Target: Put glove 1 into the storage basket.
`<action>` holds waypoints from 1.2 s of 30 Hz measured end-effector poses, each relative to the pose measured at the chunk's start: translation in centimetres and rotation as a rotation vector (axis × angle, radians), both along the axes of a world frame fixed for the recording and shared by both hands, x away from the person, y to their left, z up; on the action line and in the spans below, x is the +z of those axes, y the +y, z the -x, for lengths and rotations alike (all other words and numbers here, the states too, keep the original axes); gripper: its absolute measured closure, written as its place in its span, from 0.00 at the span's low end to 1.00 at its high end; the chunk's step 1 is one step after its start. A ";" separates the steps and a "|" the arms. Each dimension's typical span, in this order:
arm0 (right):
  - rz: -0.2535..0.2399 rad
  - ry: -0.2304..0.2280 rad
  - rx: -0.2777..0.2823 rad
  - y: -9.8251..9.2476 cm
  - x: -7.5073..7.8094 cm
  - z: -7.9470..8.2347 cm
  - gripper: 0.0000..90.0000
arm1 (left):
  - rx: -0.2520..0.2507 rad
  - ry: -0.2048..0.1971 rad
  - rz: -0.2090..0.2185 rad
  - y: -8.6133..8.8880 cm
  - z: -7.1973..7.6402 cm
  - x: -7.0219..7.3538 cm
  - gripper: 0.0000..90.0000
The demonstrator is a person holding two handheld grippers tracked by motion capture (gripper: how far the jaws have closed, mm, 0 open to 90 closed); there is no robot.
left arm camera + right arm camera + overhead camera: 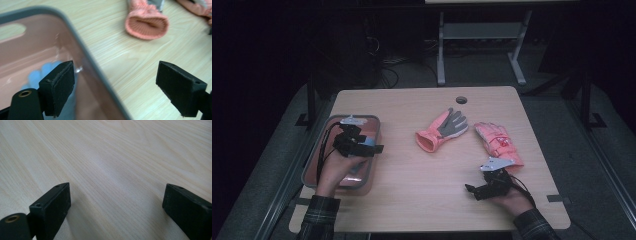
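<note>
Two pink gloves lie on a light wooden table [412, 185], and a person seated at its near edge holds a black two-jaw gripper in each hand. The left gripper [371, 149] hovers over a shallow pink bin with a grey rim [362, 118], which sits along the table's left edge. Its jaws stand wide apart with nothing between them. In the left gripper view one jaw hangs over the inside of the bin, the other over bare wood outside it, with the bin's grey rim [82, 53] running between the two. A pale blue thing [37, 73] lies on the bin's floor, blurred, so what it is cannot be told.

The first glove [443, 129] lies near the middle of the table, towards the far edge, palm up with a grey palm and its knitted cuff pointing towards the bin; the left gripper view shows that open cuff [147, 25]. The second glove [498, 142] lies just to its right, back up, close to the table's right edge.

The right gripper [472, 190] rests low near the near-right corner, just in front of the second glove. Its jaws are also wide apart and hold nothing, with bare wood grain [112, 170] beneath them.
</note>
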State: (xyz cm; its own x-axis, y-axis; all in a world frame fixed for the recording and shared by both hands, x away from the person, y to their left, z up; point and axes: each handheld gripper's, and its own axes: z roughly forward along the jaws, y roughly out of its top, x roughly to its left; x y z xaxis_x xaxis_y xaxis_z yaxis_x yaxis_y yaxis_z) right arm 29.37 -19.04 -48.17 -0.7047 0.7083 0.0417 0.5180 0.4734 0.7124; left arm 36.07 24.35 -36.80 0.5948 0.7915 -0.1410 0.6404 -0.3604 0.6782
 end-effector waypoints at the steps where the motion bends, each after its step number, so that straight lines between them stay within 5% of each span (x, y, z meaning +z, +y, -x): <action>1: 0.000 0.000 0.000 0.0 0.0 0.0 0.09 | -0.011 -0.004 0.006 -0.5 -0.1 0.2 0.17; 11: -0.001 0.002 -0.002 0.1 0.0 0.0 0.09 | -0.083 -0.025 0.038 -5.1 -1.2 0.9 0.26; 20: -0.001 -0.001 0.001 0.0 0.0 0.0 0.09 | -0.144 -0.015 -0.003 -10.1 -2.8 0.5 0.29; 26: 0.000 -0.001 0.001 0.0 0.0 0.0 0.09 | -0.179 -0.007 -0.048 -13.6 -5.1 -0.8 0.37; 36: -0.002 -0.003 0.001 0.0 0.0 0.0 0.09 | -0.181 -0.015 -0.102 -16.8 -9.1 -2.7 0.55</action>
